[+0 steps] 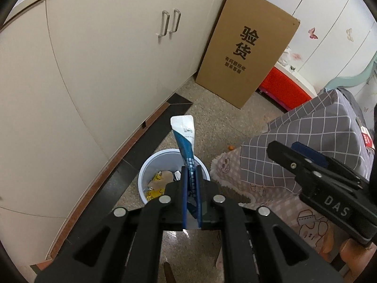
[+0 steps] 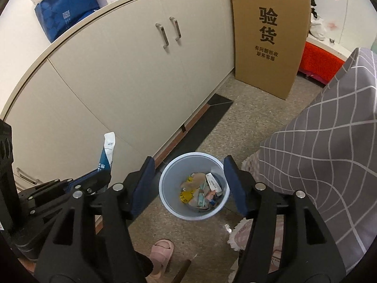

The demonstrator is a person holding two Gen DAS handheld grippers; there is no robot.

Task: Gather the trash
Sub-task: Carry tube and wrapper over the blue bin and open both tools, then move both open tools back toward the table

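Observation:
My left gripper (image 1: 191, 172) is shut on a blue and white sachet wrapper (image 1: 185, 134) and holds it upright above a white round trash bin (image 1: 147, 172) on the floor. The bin holds several scraps of paper and packaging. In the right wrist view the same bin (image 2: 169, 169) sits on the floor between my right gripper's fingers. My right gripper (image 2: 188, 179) is open and empty above it. The left gripper (image 2: 89, 184) with the wrapper (image 2: 108, 151) shows at the left of that view. The right gripper's body (image 1: 313, 176) shows at the right of the left wrist view.
A beige cabinet (image 1: 94, 70) with two handles runs along the left. A tall cardboard box (image 1: 247, 52) leans against its end. A bed with a grey checked cover (image 1: 318, 129) stands at the right. A pink slipper (image 2: 162, 252) lies on the floor. A red box (image 1: 282, 87) is behind.

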